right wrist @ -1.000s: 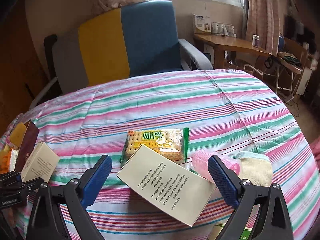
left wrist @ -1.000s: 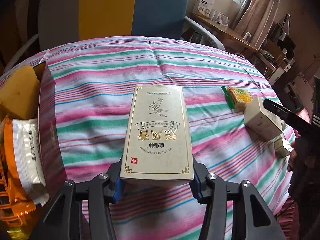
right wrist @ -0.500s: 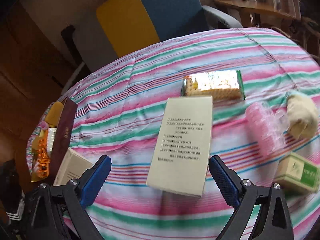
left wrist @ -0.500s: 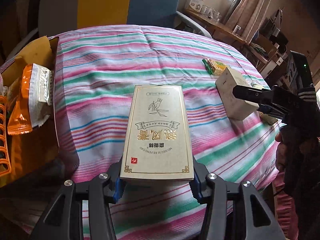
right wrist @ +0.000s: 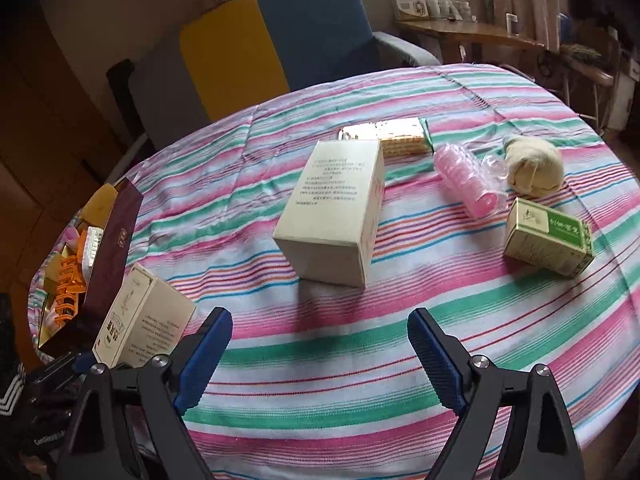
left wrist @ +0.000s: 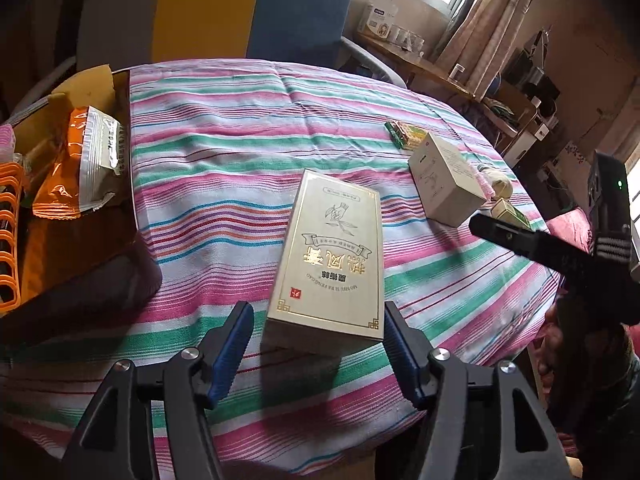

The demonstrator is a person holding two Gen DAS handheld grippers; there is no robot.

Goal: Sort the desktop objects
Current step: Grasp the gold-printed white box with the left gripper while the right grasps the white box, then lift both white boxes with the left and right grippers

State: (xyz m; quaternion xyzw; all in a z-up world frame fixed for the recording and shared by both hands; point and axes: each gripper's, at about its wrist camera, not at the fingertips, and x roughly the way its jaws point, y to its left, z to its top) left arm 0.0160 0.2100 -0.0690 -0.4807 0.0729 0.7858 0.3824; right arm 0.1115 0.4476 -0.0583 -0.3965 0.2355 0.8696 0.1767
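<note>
Since the earlier frames the gold box (left wrist: 332,256) has been let go: the left gripper (left wrist: 318,344) jaws have just been opening, and a gap is now seen on each side of the box, which lies between the blue pads (left wrist: 234,344) untouched, near the front edge of the table. The right gripper (right wrist: 320,354) jaws have just been closing a little, with nothing between them.

Left wrist view: the left gripper is spread apart, holding nothing. The table is covered by a striped cloth (left wrist: 240,152) in pink, green and white. At the left edge a brown storage box (left wrist: 120,184) is seen, with an orange snack bag (left wrist: 76,164) and an orange rack (left wrist: 10,232) inside. A cream carton (left wrist: 444,180) and a biscuit pack (left wrist: 406,134) are placed toward the right edge. A blue-and-yellow armchair (left wrist: 256,8) is set behind the table; a wooden shelf (left wrist: 420,64) and curtains (left wrist: 492,20) are seen by the window.

Right wrist view: the right gripper is held wide and empty above the front edge. The cream carton (right wrist: 334,212) is seen at the table centre, the biscuit pack (right wrist: 400,138) just behind it. Pink rollers (right wrist: 466,180), a beige cloth bundle (right wrist: 534,170) and a green box (right wrist: 550,236) are grouped toward the right edge. The gold box (right wrist: 140,320) is seen at the left, beside the storage box (right wrist: 112,248).
</note>
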